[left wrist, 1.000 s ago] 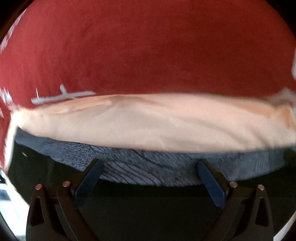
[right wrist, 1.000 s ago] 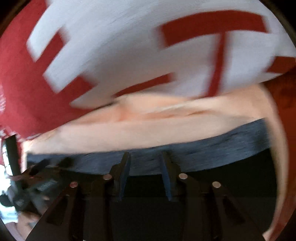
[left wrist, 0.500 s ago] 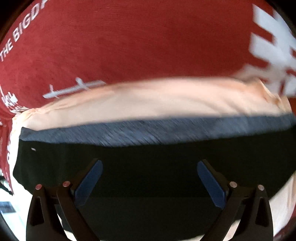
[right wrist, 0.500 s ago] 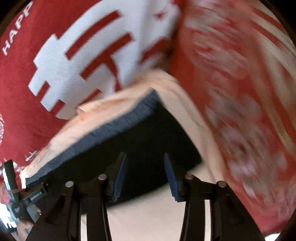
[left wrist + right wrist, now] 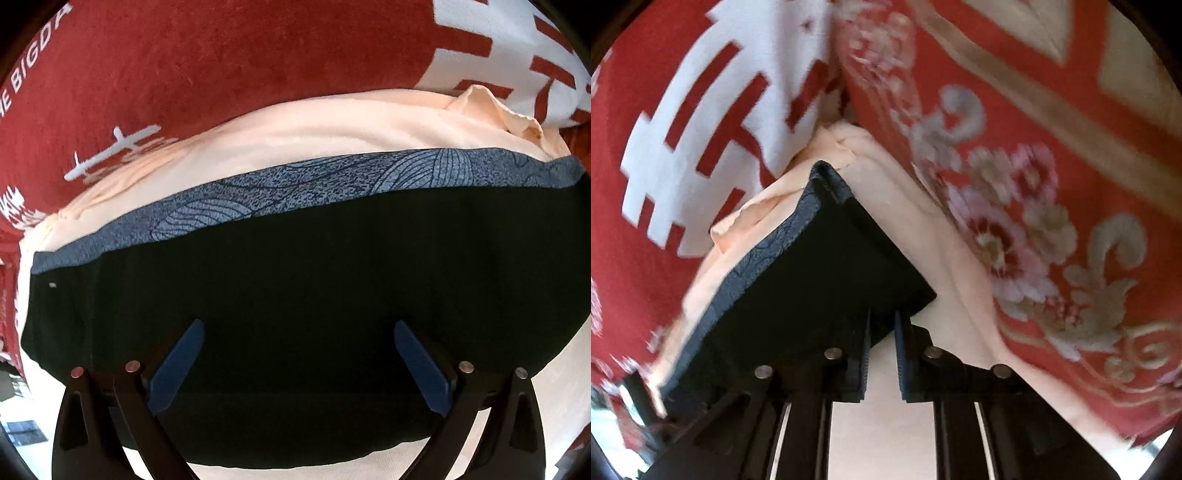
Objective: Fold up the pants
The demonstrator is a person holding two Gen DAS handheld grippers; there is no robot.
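The pants [image 5: 295,295] are black with a blue patterned band [image 5: 332,177] along one edge. They lie flat in a neat block on a peach cloth [image 5: 295,122], and that cloth rests on a red blanket [image 5: 221,55] with white shapes and letters. I cannot tell what is under the blanket.

The left tool [image 5: 297,363] hangs over the middle of the black cloth. Its two blue fingers [image 5: 177,365] stand far apart and hold nothing. The right tool [image 5: 881,350] is at the near corner of the pants [image 5: 798,280]. Its fingers are close together with a thin gap. The corner sits right at the tips, but I cannot tell if any cloth is pinched between them.

What could go wrong? If the right tool pulls on that corner and only has the top layer, the block may open up and the fold gets messy. It could also pinch the peach cloth [image 5: 905,192] by mistake and drag everything. The left tool is so wide that if it pushes down it may wrinkle the pants.

The left view shows the whole long band and the words on the blanket. The right view shows the far corner of the pants, where the layers stack, and a red flowered cloth [image 5: 1034,184] beside the peach one. The left view shows none of that.
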